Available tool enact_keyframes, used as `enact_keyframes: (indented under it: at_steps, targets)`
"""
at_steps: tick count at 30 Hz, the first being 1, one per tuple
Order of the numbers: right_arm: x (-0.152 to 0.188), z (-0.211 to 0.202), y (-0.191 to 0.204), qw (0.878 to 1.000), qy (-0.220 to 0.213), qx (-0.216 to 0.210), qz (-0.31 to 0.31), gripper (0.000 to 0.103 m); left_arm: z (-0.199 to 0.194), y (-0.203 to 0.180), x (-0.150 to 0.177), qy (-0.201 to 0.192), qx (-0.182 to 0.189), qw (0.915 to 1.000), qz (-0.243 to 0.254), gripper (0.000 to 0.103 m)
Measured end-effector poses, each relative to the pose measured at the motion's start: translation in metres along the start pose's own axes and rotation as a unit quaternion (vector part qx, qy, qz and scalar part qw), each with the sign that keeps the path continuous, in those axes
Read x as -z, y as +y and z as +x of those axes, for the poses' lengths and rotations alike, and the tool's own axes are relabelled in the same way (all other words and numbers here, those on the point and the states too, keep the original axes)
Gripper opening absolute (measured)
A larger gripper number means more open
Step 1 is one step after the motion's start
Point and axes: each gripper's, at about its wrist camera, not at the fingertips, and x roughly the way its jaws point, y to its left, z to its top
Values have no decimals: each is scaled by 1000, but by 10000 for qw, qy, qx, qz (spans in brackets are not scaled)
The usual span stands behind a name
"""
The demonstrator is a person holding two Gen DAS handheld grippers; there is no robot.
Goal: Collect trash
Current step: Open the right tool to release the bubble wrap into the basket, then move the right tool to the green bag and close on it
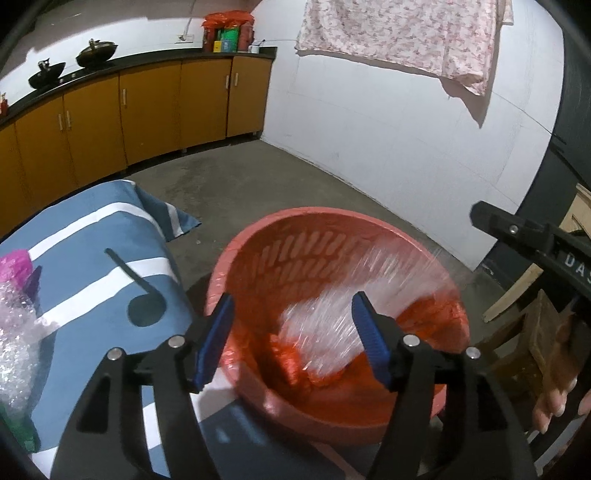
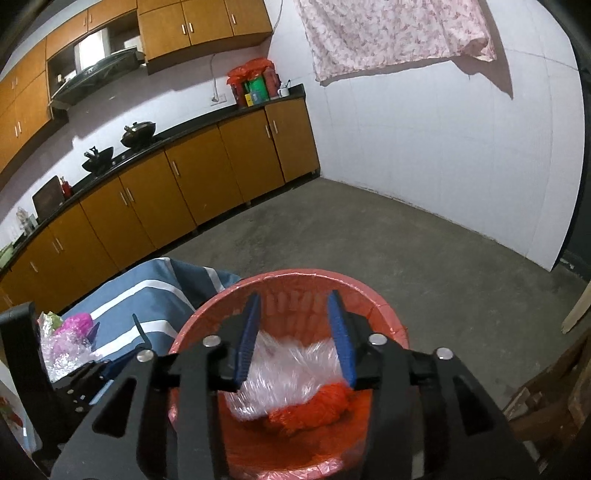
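A red trash bin (image 1: 258, 236) lined with a red bag stands on the floor beside the table; it also shows in the right wrist view (image 2: 384, 317). A clear plastic wrap (image 1: 332, 321) lies blurred inside it, over crumpled red material (image 2: 314, 406); the wrap shows in the right wrist view too (image 2: 288, 373). My left gripper (image 1: 291, 317) is open and empty above the bin's near rim. My right gripper (image 2: 293, 317) is open and empty directly over the bin. More trash, a bubble wrap (image 1: 14, 332) and a pink wrapper (image 1: 14, 266), lies on the blue striped tablecloth (image 1: 110, 229).
Orange kitchen cabinets (image 2: 184, 184) with pans on the counter run along the far wall. A floral cloth (image 1: 399, 33) hangs on the white wall. Wooden pieces (image 1: 546, 332) stand at the right of the bin. Bare concrete floor (image 2: 406, 251) lies beyond.
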Motion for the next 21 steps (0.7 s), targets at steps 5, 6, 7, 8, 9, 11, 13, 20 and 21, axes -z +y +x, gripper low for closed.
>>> enact_keyframes:
  at_steps: [5,6,7,8,9,11,13,20,21]
  targets:
    - [-2,-7,3,10000,-69,62,-33,41,-17,13,1,-154,-183,9997,-79,71]
    - [-2,-8,4,9999,-76,58,-42,41,-22,14,2,-191,-224,9995,-80,71]
    - [-2,-10,7,9999,-89,56,-62,41,-28,17,3,-233,-273,9993,-80,71]
    - [-2,-11,9,9999,-101,49,-83,41,-33,19,4,-272,-312,9991,-85,72]
    - [-1,-14,13,9999,-114,36,-117,41,-39,22,5,-309,-357,9988,-97,72]
    - [0,-17,21,9998,-128,7,-171,41,-53,29,7,-392,-449,9981,-145,73]
    - [3,-21,31,9996,-120,-62,-227,41,-70,38,11,-482,-558,9970,-213,74]
    - [23,-29,84,9971,56,-504,-563,41,-140,78,34,-831,-1019,9900,-517,77]
    - [27,-30,90,9965,84,-585,-599,41,-151,85,39,-884,-1108,9884,-552,79]
